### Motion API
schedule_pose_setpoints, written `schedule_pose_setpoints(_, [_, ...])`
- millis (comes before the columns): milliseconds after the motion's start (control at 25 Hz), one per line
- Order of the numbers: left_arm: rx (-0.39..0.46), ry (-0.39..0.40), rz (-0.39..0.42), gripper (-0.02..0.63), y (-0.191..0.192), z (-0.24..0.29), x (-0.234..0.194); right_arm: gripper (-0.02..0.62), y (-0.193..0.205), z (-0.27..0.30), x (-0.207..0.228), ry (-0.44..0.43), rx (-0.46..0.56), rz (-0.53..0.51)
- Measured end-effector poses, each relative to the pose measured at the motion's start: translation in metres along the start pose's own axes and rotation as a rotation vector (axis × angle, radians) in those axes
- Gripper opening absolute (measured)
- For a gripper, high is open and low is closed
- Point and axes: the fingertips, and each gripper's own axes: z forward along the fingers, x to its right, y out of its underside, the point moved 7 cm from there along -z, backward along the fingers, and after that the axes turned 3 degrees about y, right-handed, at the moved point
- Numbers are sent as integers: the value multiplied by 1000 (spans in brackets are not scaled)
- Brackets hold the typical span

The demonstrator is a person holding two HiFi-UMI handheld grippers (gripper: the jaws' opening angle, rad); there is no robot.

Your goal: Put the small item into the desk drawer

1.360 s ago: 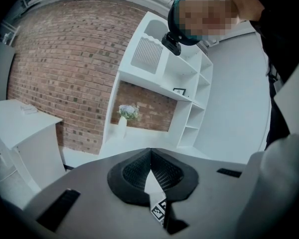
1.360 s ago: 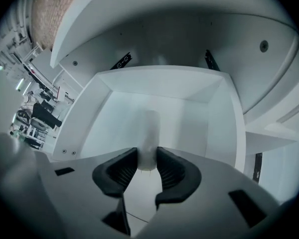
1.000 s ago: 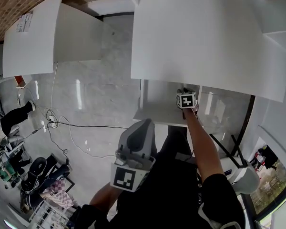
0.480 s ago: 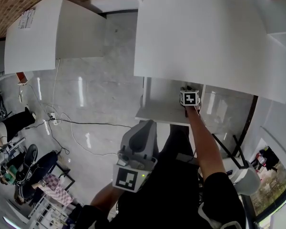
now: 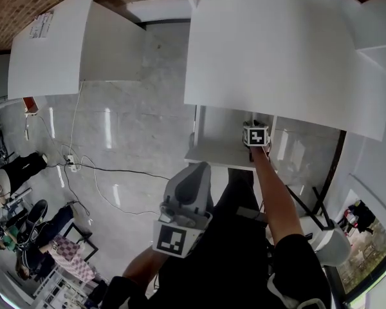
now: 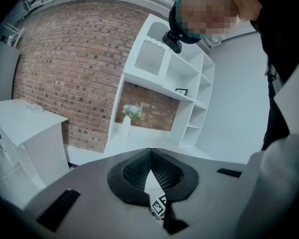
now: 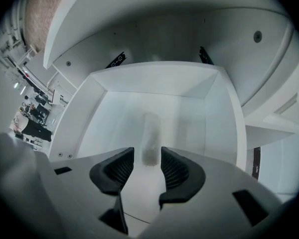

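Under the white desk [image 5: 276, 50] a white drawer [image 5: 215, 152] stands pulled open. My right gripper [image 5: 254, 131] reaches into it at arm's length. In the right gripper view the drawer's walls [image 7: 217, 113] surround a pale, blurred small item [image 7: 150, 138] that lies just beyond the pads. The right gripper [image 7: 147, 156] is opening its jaws, and its pads do not press on the item. My left gripper [image 5: 194, 171] is held low near my body, away from the drawer. Its jaws [image 6: 150, 152] are shut with nothing between them.
A second white desk [image 5: 51, 44] stands at the far left. Cables [image 5: 103, 172] trail over the glossy floor, and people [image 5: 16, 166] are at the left edge. A black frame [image 5: 316, 205] is beside my right arm. A white shelf unit [image 6: 174, 83] and a vase [image 6: 129, 116] show behind.
The right gripper has stayed at the open drawer, shifting only slightly farther in. The left gripper has not moved. The person at the left edge has moved.
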Motion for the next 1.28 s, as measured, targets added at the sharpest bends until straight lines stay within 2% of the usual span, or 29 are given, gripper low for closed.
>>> schedule_pose_setpoints(320, [60,21,3,23,-14,-26,9,181,6,-47,-10,-15,44,1])
schedule_pose_setpoints(680, [154,62,37,23,-43,-54,12,118,-9,-117,-29,-63,141,29])
schedule_pose_setpoints(1000, [214,107,94,23,-58,-63,17,57,-34,-195,-27,-105,307,77])
schedule_pose_setpoints(1280, [212,126,138,23,-62,-78,14,18,-36,-262,-42,-140,435,89])
